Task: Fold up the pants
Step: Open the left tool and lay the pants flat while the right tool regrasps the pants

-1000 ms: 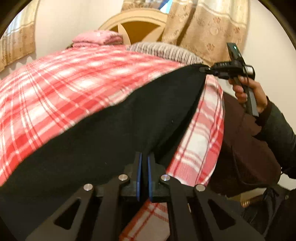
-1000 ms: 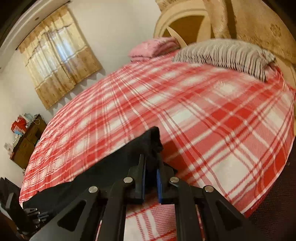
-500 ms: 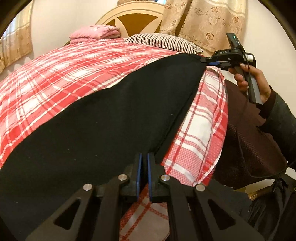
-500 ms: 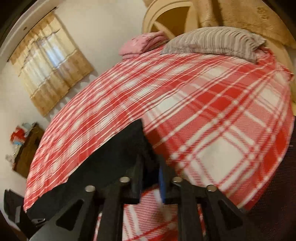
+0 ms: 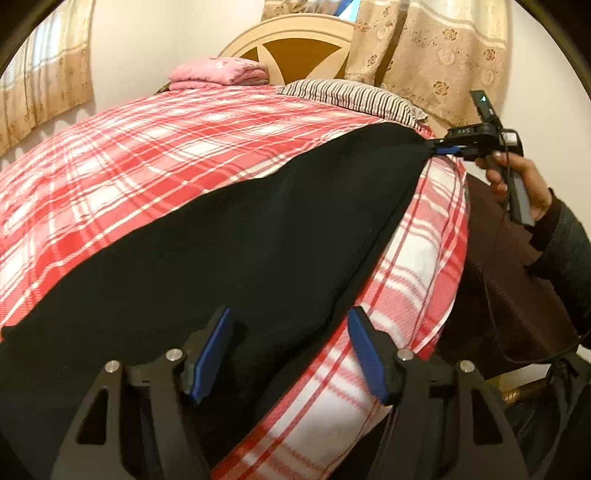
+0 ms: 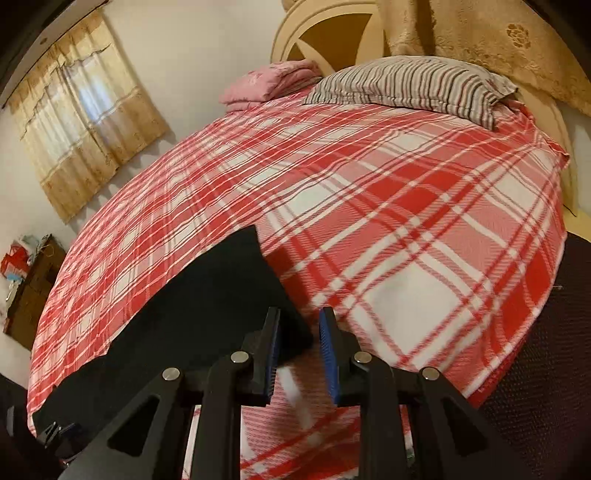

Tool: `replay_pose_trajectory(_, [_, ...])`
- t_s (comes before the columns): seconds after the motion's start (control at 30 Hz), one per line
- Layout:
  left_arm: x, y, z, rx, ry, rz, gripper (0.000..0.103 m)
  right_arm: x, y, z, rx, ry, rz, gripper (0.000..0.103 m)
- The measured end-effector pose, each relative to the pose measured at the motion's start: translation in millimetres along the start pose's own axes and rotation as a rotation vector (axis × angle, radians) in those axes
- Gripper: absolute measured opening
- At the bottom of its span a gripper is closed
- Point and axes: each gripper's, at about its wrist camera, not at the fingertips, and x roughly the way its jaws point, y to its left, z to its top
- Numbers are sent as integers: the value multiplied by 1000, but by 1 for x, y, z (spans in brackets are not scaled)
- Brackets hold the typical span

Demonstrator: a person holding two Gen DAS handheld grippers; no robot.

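The black fabric pants (image 5: 229,236) lie along the near edge of the red-and-white plaid bed (image 5: 147,147). The left gripper (image 5: 291,354) is opening, cloth loose between its pads. The right gripper (image 6: 297,356), slightly parted, straddles the far corner without pinching it.

The pants (image 5: 229,243) are a dense black cloth, matt and flat, swallowing light with no sheen. Under them the bedspread (image 6: 388,206) is a woven red-and-white plaid with a fine ribbed, slightly nubbly weave. The striped pillow (image 6: 413,83) looks like soft cotton, faintly crumpled; the folded pink blanket (image 5: 218,72) seems plush. The headboard (image 5: 295,33) is painted wood, smooth and satiny cream with brown panels. Curtains (image 5: 436,55) are thin beige cloth, figured with flowers. The left gripper (image 5: 290,354) is matt black plastic with shiny metal screw heads and ribbed blue pads (image 5: 210,360); the right gripper (image 6: 297,352) is built the same
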Motion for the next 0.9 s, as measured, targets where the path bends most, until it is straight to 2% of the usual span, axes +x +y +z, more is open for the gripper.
replay_pose_trajectory(0.07, [-7,5,-3,-5,-15,32,71,-13,8,1,-29,-37,-45,23])
replay_pose_trajectory(0.1, [-12,11,-4,-18,-27,53,73,-20,14,2,-46,-57,-67,27])
replay_pose_trajectory(0.13, [-15,15,-4,-26,-35,64,77,-28,22,3,-64,-81,-73,40])
replay_pose_trajectory(0.2, [-19,27,-4,-55,-51,95,77,-41,42,1,-98,-121,-13,52])
replay_pose_trajectory(0.27, [-19,39,-3,-101,-58,111,79,-42,69,-3,-160,-110,40,52])
replay_pose_trajectory(0.37, [-15,48,-6,-149,-59,152,85,-33,125,-26,-345,-63,107,52])
replay_pose_trajectory(0.5, [-8,55,-14,-185,-41,170,86,-12,175,-69,-505,58,201,52])
replay_pose_trajectory(0.57, [-7,57,-19,-179,-34,187,86,-1,183,-90,-563,121,189,52])
replay_pose_trajectory(0.63, [-12,58,-23,-173,-37,188,86,13,182,-109,-609,192,134,52])
replay_pose_trajectory(0.8, [-24,51,-37,-133,-11,185,90,-2,183,-123,-689,165,84,52])
replay_pose_trajectory(0.9, [-32,51,-46,-140,-12,193,90,-16,203,-130,-719,146,176,51])
